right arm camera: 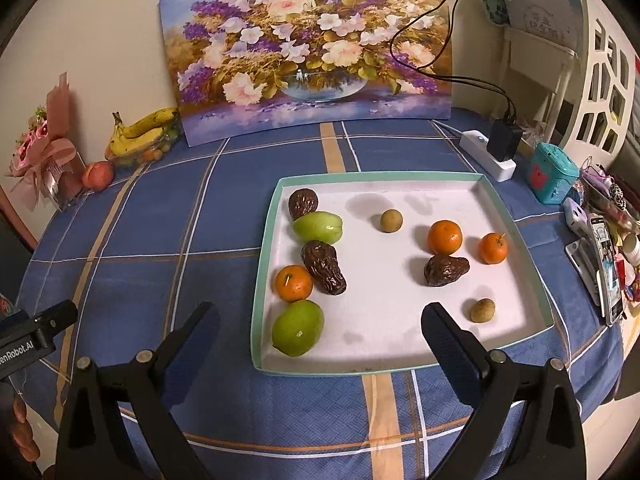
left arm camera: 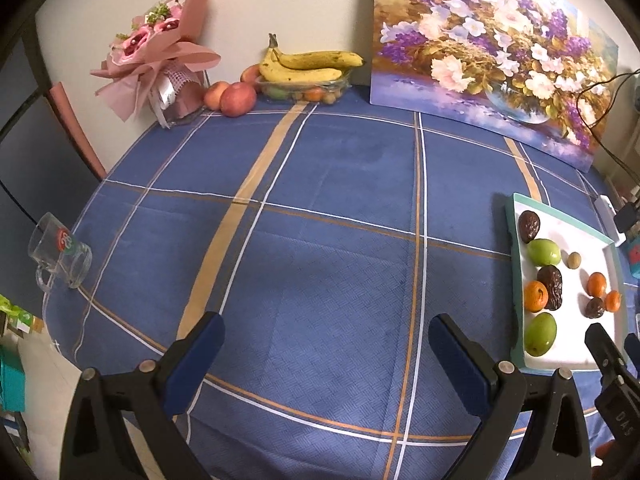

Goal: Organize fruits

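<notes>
A white tray with a teal rim holds small fruits: three oranges, two green fruits, three dark wrinkled dates and two small brown longans. The tray also shows at the right of the left wrist view. My right gripper is open and empty over the tray's near left edge. My left gripper is open and empty over the blue tablecloth, left of the tray.
Bananas on a clear fruit box, two peaches and a pink bouquet stand at the back left. A glass mug lies at the left edge. A flower painting leans on the wall. A power strip and clutter sit right.
</notes>
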Tool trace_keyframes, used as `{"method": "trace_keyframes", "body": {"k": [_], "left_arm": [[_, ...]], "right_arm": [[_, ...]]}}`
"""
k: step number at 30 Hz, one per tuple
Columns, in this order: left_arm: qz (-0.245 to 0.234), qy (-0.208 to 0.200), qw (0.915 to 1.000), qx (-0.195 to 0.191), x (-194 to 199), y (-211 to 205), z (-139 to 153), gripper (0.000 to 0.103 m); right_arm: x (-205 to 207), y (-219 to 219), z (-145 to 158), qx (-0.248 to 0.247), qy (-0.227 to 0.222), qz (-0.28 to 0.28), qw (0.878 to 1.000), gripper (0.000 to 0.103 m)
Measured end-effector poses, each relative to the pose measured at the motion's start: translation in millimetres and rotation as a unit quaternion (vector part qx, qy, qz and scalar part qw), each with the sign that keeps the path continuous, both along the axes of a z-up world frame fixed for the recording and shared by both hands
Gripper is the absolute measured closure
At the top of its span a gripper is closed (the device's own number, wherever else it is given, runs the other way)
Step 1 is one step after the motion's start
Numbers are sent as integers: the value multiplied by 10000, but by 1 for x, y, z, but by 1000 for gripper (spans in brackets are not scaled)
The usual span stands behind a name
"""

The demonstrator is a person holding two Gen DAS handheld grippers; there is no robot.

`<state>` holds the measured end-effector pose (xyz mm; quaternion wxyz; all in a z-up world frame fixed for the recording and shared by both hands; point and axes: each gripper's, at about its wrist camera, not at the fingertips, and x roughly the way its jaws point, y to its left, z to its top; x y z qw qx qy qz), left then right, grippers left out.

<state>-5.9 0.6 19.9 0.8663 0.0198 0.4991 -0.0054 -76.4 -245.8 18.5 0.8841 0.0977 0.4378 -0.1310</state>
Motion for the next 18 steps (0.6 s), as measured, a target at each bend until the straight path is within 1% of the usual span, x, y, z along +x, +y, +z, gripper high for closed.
{"method": "trace_keyframes", "body": {"k": [18], "left_arm": [[-56,97,9999,26,3,1,-4,0]], "right_arm": [[2,-1,-3,0,56,2,10000,2]]}}
